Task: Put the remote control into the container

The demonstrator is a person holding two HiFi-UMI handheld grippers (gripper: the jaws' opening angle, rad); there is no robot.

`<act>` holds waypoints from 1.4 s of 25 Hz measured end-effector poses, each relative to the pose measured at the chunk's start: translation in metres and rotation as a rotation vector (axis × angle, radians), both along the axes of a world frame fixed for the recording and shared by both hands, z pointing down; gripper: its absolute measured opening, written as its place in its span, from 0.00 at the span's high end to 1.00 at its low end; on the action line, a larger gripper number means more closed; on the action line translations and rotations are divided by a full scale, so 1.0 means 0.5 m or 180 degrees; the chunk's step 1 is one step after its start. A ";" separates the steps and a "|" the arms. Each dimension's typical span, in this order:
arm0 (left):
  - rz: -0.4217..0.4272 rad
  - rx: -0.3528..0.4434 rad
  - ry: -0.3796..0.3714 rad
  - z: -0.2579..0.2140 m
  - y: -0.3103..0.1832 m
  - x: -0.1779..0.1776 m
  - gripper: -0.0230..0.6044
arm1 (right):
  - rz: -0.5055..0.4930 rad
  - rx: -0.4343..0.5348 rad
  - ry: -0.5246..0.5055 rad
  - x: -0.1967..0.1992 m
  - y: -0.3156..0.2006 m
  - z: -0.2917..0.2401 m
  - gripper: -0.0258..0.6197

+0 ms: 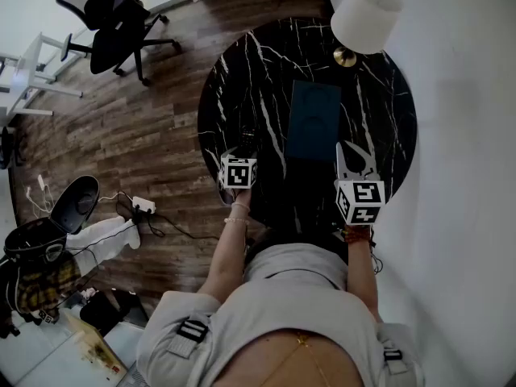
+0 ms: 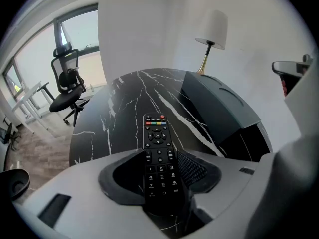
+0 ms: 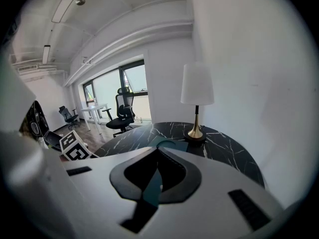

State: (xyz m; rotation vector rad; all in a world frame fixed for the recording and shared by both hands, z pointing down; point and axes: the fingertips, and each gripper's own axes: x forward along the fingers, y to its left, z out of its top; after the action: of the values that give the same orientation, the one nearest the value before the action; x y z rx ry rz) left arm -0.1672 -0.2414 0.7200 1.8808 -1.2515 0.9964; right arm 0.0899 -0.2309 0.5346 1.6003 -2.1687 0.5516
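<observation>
Black marble round table (image 1: 242, 79), upper centre of the head view, bare out to its left rim. Dark teal container (image 1: 314, 119) mid-table; lamp (image 1: 364, 14) crowding the upper-right edge. Right gripper (image 1: 352, 156) at the container's lower-right corner, fingers pinched on its teal edge. Left gripper (image 1: 244, 143) near the lower-left rim, clamped on the remote control (image 2: 158, 148), apart from the container.

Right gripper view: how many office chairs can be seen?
2. The near chair stands just right of the white desk; the far chair is left of that desk. Others may be hidden.
</observation>
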 end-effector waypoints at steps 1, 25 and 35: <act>0.0005 0.0013 0.0025 -0.004 0.001 0.006 0.61 | 0.0000 0.0002 0.0002 0.002 0.001 0.000 0.94; 0.0531 0.0488 0.0604 -0.203 0.107 0.197 0.61 | -0.0003 0.0061 -0.0062 0.030 0.041 -0.001 0.94; 0.1002 0.0416 0.0653 -0.213 0.196 0.284 0.61 | 0.0045 0.0057 -0.0064 0.047 0.083 -0.001 0.94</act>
State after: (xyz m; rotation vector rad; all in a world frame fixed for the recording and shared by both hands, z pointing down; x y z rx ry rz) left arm -0.0254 -0.1432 0.6136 2.2683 -0.9389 0.8660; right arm 0.1132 -0.1896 0.5341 1.6275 -2.1843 0.5562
